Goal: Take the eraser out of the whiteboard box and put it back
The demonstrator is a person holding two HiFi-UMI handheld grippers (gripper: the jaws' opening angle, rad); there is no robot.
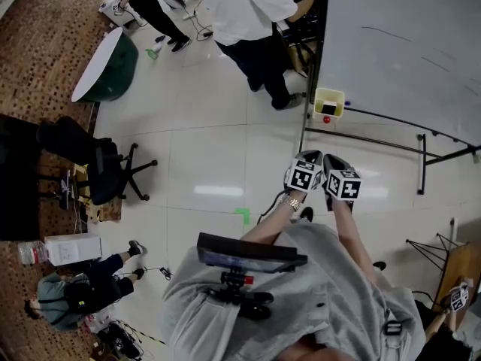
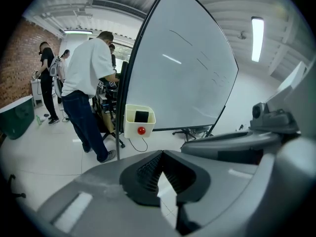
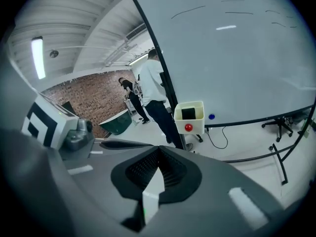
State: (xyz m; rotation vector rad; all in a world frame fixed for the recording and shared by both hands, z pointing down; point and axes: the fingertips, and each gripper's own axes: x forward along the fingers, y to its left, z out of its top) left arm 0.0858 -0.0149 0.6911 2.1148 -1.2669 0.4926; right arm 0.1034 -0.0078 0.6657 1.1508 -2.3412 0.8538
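A cream box hangs at the lower left corner of the whiteboard, with a black eraser inside and a red knob on its front. My left gripper and right gripper are side by side over the floor, well short of the box and pointing at it. In the left gripper view the box and eraser lie beyond the shut, empty left gripper. The right gripper view shows the box and eraser past the shut, empty right gripper.
A person in a white shirt stands just left of the whiteboard, close to the box. The board's stand legs reach across the floor at right. An office chair and a green tub sit far left.
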